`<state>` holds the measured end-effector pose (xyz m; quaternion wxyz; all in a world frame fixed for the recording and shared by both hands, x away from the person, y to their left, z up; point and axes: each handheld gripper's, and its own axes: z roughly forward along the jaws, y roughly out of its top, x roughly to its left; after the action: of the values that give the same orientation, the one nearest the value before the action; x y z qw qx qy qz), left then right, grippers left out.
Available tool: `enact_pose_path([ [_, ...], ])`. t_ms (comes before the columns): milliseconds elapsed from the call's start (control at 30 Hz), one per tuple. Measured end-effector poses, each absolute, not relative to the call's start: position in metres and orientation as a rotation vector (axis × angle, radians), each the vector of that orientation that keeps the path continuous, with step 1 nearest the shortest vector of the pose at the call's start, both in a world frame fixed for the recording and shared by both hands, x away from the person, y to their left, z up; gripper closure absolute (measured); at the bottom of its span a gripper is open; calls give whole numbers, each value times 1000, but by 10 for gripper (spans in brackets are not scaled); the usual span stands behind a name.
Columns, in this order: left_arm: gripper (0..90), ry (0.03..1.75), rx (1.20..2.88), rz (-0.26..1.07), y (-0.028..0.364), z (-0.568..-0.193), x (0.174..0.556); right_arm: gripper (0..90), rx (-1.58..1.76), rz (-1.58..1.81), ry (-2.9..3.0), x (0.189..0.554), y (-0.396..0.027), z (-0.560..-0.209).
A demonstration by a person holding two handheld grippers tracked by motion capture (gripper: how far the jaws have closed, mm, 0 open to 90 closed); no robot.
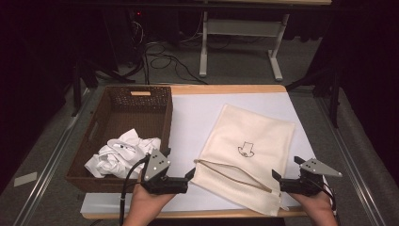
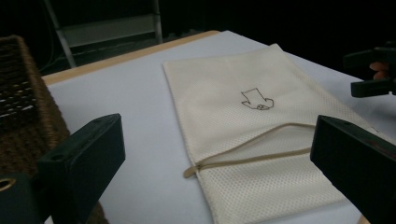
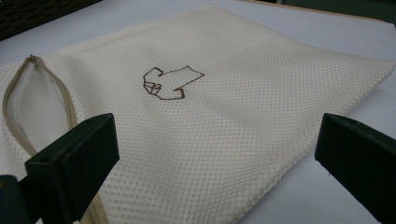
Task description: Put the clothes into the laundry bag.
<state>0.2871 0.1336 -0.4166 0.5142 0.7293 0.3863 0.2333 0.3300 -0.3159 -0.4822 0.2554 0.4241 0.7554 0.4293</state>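
Observation:
A cream mesh bag (image 1: 249, 150) lies flat on the white table top (image 1: 193, 117), a small brown drawing (image 1: 246, 149) on its upper face. Its zipper (image 1: 233, 175) runs near the front edge and gapes partly open (image 3: 28, 107). My left gripper (image 1: 179, 163) is open at the bag's front left corner, with the zipper end (image 2: 191, 171) lying between its jaws. My right gripper (image 1: 286, 167) is open at the bag's front right corner and looks across the mesh (image 3: 217, 123). It also appears far off in the left gripper view (image 2: 373, 74). Neither gripper holds anything.
A brown wicker basket (image 1: 101, 120) stands at the table's left and holds crumpled white cloth (image 1: 123, 153). In the left gripper view the basket wall (image 2: 23, 107) is close on the left. Beyond the table's far edge are a white desk frame (image 1: 240, 42) and cables on the floor.

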Motion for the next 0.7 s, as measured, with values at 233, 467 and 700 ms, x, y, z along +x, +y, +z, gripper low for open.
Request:
enact_pose_path([
  [233, 41, 995, 1726, 625, 162, -412, 290, 4, 1155, 1167, 2052, 330, -317, -483],
  [467, 41, 1073, 1719, 683, 192, -414, 293, 3, 1161, 1168, 2049, 331, -318, -483],
  [700, 41, 1133, 1696, 738, 213, -416, 293, 3, 1160, 1162, 2054, 332, -319, -484],
])
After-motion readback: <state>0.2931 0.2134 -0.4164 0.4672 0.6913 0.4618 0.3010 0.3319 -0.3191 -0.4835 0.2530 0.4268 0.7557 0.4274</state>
